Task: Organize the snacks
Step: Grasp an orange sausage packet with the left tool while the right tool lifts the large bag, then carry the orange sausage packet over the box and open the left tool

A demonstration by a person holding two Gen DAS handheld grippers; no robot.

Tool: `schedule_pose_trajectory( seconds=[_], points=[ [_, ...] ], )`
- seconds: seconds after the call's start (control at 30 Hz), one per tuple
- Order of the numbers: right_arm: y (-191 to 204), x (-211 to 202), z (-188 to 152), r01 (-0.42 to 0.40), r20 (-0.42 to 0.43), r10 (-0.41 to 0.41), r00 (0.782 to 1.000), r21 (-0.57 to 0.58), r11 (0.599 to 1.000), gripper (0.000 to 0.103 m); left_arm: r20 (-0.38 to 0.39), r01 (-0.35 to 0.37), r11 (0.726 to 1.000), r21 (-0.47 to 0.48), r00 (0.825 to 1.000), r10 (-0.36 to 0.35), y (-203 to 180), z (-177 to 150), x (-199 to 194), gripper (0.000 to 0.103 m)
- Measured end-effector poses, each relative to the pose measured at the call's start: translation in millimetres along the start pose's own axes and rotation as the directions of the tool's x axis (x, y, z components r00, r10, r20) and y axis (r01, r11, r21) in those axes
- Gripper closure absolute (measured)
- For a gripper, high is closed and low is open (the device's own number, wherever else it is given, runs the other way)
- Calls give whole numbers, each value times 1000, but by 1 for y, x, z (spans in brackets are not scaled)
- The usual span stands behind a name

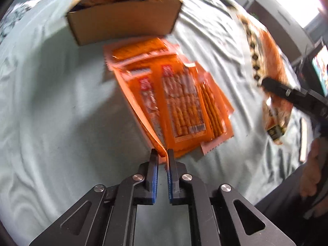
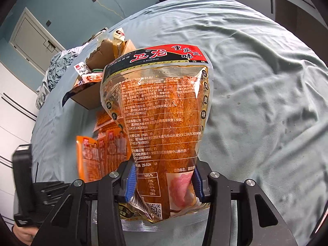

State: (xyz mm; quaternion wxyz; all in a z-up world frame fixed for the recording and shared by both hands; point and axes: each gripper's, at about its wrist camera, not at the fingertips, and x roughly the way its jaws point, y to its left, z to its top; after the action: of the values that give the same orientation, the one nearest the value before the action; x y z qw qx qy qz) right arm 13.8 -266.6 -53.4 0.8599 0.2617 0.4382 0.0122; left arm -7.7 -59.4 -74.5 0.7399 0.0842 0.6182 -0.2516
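Orange packets (image 1: pixel 170 100) lie mid-bed before the cardboard box (image 1: pixel 123 22); the left gripper (image 1: pixel 163 157) has pinched one packet's corner. The right gripper (image 2: pixel 164 181) clamps a spicy-strip pouch (image 2: pixel 160 110). Both likely need carrying to the box.

Orange snack packets (image 1: pixel 180 102) lie fanned in a loose pile on the bed, just before an open cardboard box (image 1: pixel 125 22) stuffed with more snacks. A clear bag (image 2: pixel 162 123) of red spicy strips stands upright, lifted.

Snack bag (image 2: pixel 162 110) reads 卫龙 — 重庆风味 (below: NRV%).
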Motion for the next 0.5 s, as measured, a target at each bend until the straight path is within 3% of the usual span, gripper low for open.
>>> schedule_pose_trajectory(
  seconds=[0.2,0.37,0.5],
  points=[
    [-4,-9,-1,-7,27,7,1000,19,1000,60,135,19,994,-108,991,-4,25,0,-47,99],
    [-3,-14,-1,-29,45,29,999,14,999,60,320,78,986,-148,947,-27,45,1,-96,99],
    [-6,-12,-1,-50,40,49,998,20,999,60,415,131,979,-159,908,-55,51,17,-122,99]
  ],
)
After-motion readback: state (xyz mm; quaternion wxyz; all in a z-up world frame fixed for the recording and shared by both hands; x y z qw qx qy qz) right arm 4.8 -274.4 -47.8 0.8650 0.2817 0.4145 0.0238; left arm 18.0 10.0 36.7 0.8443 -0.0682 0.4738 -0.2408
